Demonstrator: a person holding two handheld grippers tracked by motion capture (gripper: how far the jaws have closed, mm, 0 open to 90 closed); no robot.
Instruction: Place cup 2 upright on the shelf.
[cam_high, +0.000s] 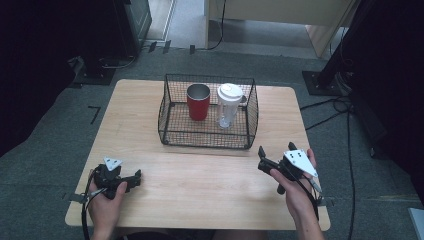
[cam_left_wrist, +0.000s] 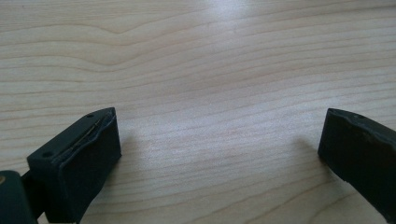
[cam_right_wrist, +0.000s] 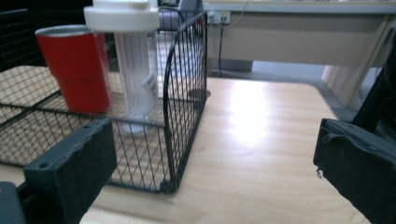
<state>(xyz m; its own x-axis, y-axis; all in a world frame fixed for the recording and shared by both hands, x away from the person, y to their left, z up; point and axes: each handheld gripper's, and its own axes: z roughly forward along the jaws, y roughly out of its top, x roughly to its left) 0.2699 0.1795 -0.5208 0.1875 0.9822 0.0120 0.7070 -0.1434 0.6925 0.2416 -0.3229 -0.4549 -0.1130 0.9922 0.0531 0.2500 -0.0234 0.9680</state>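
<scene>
While both our grippers rest low over the worktop (cam_high: 200, 185) with fingers spread wide and empty, a red cup (cam_high: 198, 101) and a white-lidded clear tumbler (cam_high: 229, 105) stand upright inside the wire basket (cam_high: 172, 131). We judge nothing is started; the right gripper (cam_high: 275, 152), nearer, must reach over the rim for the tumbler, while the left gripper (cam_high: 134, 180) waits.

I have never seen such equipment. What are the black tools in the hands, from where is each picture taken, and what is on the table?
A person holds a two-jaw gripper in each hand: the left gripper and the right gripper. The high view looks down from above the wooden table. Each of the other two pictures comes from a camera riding on one gripper, looking along its black jaws. On the table stands a black wire basket holding a red cup and a clear tumbler with a white lid, both upright. Both grippers are open and hold nothing.
</scene>
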